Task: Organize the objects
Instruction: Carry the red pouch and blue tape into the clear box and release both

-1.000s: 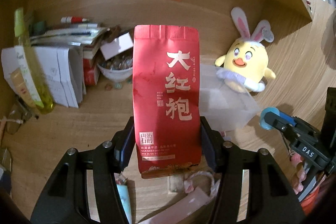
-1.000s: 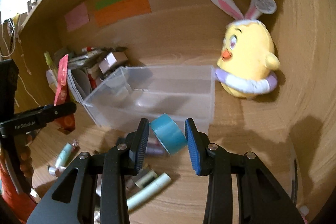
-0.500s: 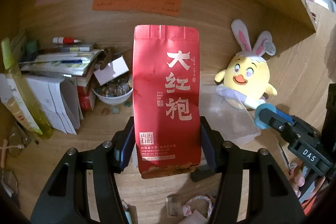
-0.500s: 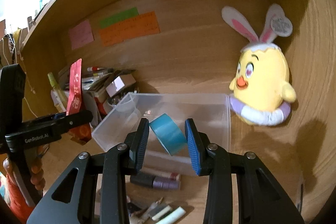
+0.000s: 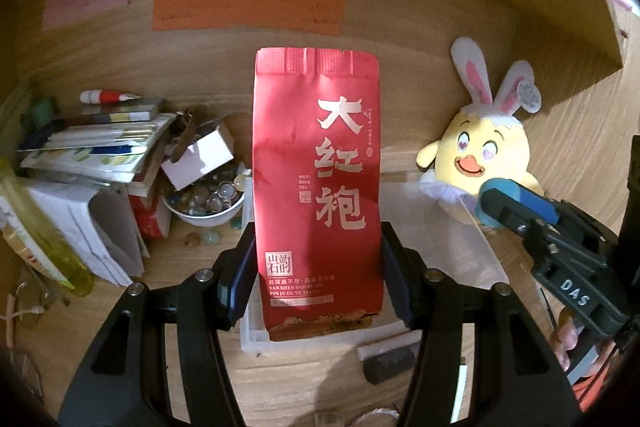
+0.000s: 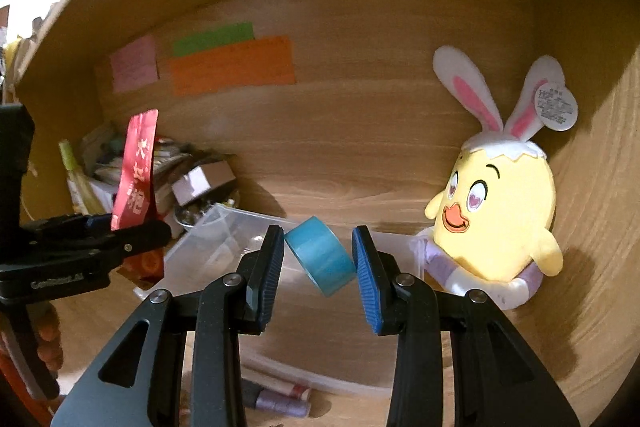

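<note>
My left gripper point(image 5: 316, 279) is shut on a tall red tea bag point(image 5: 316, 187) with white Chinese characters, held upright above a clear plastic box point(image 5: 436, 239). From the right wrist view the same red tea bag point(image 6: 136, 171) shows edge-on at the left, in the left gripper point(image 6: 104, 231). My right gripper point(image 6: 318, 263) is shut on a blue tape roll point(image 6: 320, 255), tilted, above the clear plastic box point(image 6: 224, 239). The right gripper point(image 5: 516, 211) with the blue tape roll point(image 5: 532, 203) also enters the left wrist view at the right.
A yellow chick plush with bunny ears point(image 6: 496, 211) leans in the right corner of the wooden alcove. A book stack point(image 5: 88, 155), a white bowl of glass beads point(image 5: 204, 199) and a yellow-green bottle point(image 5: 36, 235) crowd the left. Small tubes point(image 6: 280, 399) lie on the desk.
Both grippers have risen and drawn back with their loads, so the box, plush and wall notes sit lower and nearer the middle in both views. Neither grip has changed.
</note>
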Tool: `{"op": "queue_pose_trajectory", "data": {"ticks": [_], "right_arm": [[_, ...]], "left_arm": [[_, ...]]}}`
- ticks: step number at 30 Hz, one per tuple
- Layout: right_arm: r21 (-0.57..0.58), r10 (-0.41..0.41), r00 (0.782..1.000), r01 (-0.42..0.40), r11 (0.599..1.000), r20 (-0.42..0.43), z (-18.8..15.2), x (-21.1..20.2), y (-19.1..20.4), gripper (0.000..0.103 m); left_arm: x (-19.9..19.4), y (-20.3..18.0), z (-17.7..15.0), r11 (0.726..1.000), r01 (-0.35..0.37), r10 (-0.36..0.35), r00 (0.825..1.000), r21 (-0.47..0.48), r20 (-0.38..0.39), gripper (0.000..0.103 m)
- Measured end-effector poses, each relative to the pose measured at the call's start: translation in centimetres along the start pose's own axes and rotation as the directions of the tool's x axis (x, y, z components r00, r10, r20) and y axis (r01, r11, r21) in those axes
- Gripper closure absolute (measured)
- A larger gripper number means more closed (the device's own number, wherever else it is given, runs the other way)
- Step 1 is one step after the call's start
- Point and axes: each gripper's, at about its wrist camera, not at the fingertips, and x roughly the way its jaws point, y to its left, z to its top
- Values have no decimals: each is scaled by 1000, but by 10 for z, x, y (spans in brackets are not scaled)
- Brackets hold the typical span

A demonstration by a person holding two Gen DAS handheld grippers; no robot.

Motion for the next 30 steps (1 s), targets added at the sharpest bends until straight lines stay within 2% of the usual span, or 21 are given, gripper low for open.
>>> {"op": "queue_pose_trajectory", "data": {"ticks": [7,16,20,30], "right_arm": [[6,-8,996,8,1000,-94,-14,36,-9,71],[-28,-44,980,39,999,-197,-31,64,-15,71],[-51,-51,970,40,998,-238,-37,73,-14,71],[-81,-63,959,42,996,-277,-45,81,-9,71]], "left_arm": [[35,-7,-4,999,4,1,996,48,-91,46],[75,-2,-11,998,5,6,980,56,-199,46],[82,-7,-13,996,-2,21,976,90,-215,46],[94,-12,-20,994,16,15,961,112,-276,46]]}}
